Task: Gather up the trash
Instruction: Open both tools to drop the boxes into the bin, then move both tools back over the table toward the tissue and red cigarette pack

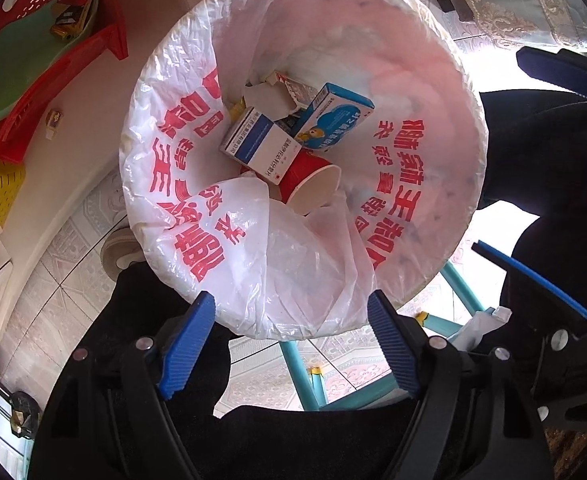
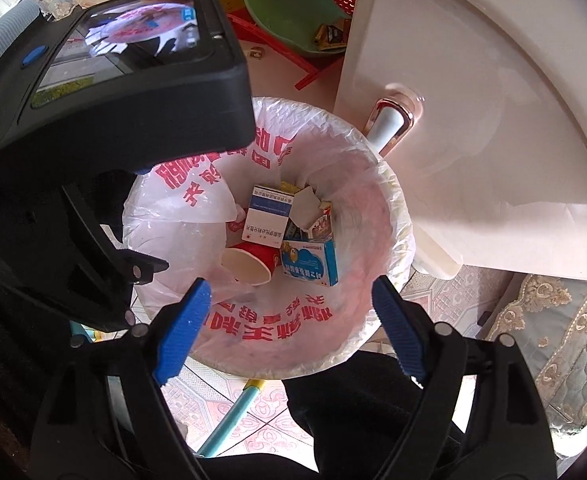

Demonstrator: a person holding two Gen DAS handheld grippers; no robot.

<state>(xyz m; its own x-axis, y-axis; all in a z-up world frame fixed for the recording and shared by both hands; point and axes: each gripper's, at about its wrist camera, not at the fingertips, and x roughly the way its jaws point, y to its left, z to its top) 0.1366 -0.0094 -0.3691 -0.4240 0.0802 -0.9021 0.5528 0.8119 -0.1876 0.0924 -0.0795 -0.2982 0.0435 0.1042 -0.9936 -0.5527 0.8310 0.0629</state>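
Observation:
A round trash bin (image 1: 469, 92) lined with a white plastic bag printed in red (image 1: 181, 148) fills both views from above. Inside lie a red paper cup (image 1: 313, 184), a blue cartoon box (image 1: 333, 120), a white and blue medicine box (image 1: 257, 144) and a torn small carton (image 1: 281, 92). The same items show in the right wrist view: the cup (image 2: 249, 266), the blue box (image 2: 313, 264). My left gripper (image 1: 293, 320) is open and empty above the bin's near rim. My right gripper (image 2: 289, 304) is open and empty above the bin (image 2: 401, 232).
A red plastic stool (image 1: 53, 92) holds a green dustpan (image 1: 21, 64) with small wrappers. A white cabinet door with a handle (image 2: 389, 124) stands beside the bin. The left gripper's body (image 2: 125, 92) is at left. A teal frame (image 1: 305, 376) stands on the tiled floor.

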